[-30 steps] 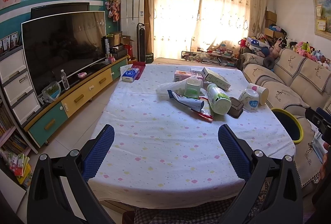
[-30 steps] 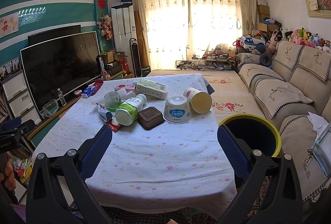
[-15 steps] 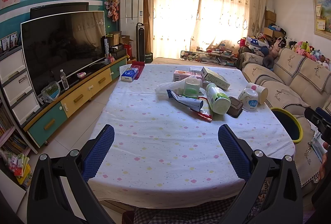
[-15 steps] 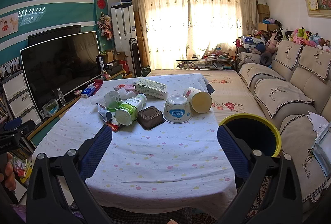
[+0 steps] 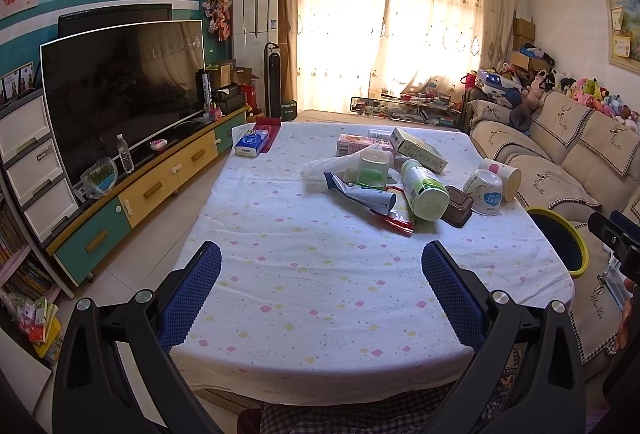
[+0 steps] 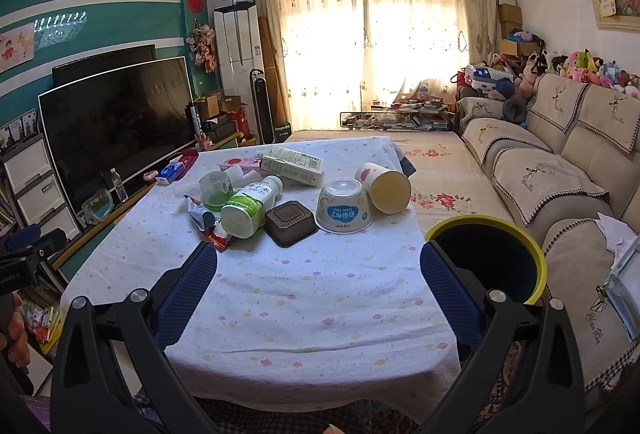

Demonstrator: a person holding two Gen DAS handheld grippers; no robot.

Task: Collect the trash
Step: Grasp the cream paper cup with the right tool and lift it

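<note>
While you hover at the near table edge: both grippers empty
Left gripper (image 5: pixel 321 284): fingers spread wide
Right gripper (image 6: pixel 319 286): fingers spread wide
Trash: green-capped bottle (image 6: pixel 249 206), brown tray (image 6: pixel 290 223), upturned bowl (image 6: pixel 344 205) clustered mid-table
Bin (image 6: pixel 520 242): yellow-rimmed, beside the table's right edge

tablecloth (image 6: pixel 304 294) white (pastel flowers) | bin (image 6: pixel 536 254) yellow rim | tray (image 6: pixel 290 224) brown

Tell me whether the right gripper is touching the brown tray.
Apart. The right wrist view shows bare tablecloth between the open right gripper and the brown tray.
</note>
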